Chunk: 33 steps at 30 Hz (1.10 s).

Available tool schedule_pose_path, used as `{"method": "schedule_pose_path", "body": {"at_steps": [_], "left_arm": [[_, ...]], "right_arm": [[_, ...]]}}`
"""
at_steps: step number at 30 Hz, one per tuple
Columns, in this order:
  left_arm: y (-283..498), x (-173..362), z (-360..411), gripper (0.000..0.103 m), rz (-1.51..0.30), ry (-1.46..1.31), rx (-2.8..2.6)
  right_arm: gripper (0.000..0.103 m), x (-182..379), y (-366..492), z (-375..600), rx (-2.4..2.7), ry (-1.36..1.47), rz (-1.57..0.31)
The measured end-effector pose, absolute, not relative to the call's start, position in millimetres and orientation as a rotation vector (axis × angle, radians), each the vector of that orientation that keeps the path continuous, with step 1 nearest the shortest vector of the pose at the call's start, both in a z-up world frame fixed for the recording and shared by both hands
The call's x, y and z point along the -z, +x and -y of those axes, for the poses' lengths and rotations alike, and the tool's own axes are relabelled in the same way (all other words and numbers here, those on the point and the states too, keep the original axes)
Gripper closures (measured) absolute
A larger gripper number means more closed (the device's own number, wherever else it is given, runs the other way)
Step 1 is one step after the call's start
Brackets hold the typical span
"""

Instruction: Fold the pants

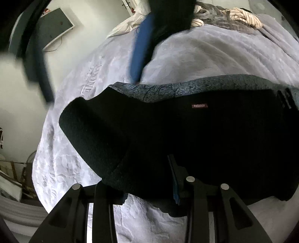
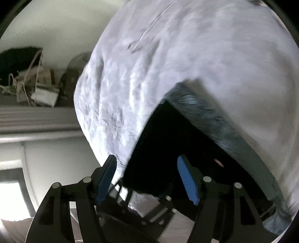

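Black pants (image 1: 186, 140) with a blue-grey fleece lining (image 1: 158, 89) and a small red label (image 1: 200, 106) lie across a pale lavender blanket (image 1: 205, 56) on a bed. My left gripper (image 1: 145, 187) is at the near edge of the pants, shut on a fold of the black fabric; the cloth hides its fingertips. In the right wrist view my right gripper (image 2: 147, 177) hangs open above the pants (image 2: 168, 145), its blue pads (image 2: 186, 179) wide apart with nothing pressed between them. One blurred blue right finger (image 1: 140, 52) shows beyond the pants in the left wrist view.
A heap of striped and grey clothes (image 1: 233, 16) lies at the far end of the bed. A grey framed panel (image 1: 56, 26) and white bag (image 1: 129, 24) sit on the floor beyond. Bags and clutter (image 2: 33, 82) sit beside the bed's edge.
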<state>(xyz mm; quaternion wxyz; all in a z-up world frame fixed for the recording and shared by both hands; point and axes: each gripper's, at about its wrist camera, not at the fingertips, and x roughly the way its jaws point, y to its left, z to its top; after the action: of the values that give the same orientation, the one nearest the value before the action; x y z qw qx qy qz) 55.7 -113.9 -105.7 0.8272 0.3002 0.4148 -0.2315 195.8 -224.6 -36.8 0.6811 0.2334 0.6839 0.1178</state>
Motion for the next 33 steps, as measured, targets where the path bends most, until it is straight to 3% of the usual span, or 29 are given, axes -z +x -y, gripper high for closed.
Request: {"method": "schedule_pose_path", "body": {"at_steps": [5, 6, 7, 9, 20, 33], "left_arm": [[54, 105, 114, 0.066, -0.859, 0.655, 0.490], [54, 104, 114, 0.066, -0.863, 0.652, 0.492], [52, 104, 113, 0.066, -0.875, 0.649, 0.493], [46, 97, 114, 0.066, -0.855, 0.643, 0.506], [5, 19, 153, 0.066, -0.712, 0.602, 0.636], [-116, -34, 274, 0.066, -0.573, 0.649, 0.951]], "right_arm": [[0.035, 67, 210, 199, -0.276, 0.449, -1.691], [0.063, 73, 209, 199, -0.263, 0.429, -1.711], [0.079, 76, 207, 202, -0.251, 0.429, -1.713], [0.084, 70, 199, 214, -0.239, 0.458, -1.674], [0.086, -4, 101, 312, -0.269, 0.798, -1.328], [0.084, -68, -113, 435, -0.079, 1.039, -0.915]]}}
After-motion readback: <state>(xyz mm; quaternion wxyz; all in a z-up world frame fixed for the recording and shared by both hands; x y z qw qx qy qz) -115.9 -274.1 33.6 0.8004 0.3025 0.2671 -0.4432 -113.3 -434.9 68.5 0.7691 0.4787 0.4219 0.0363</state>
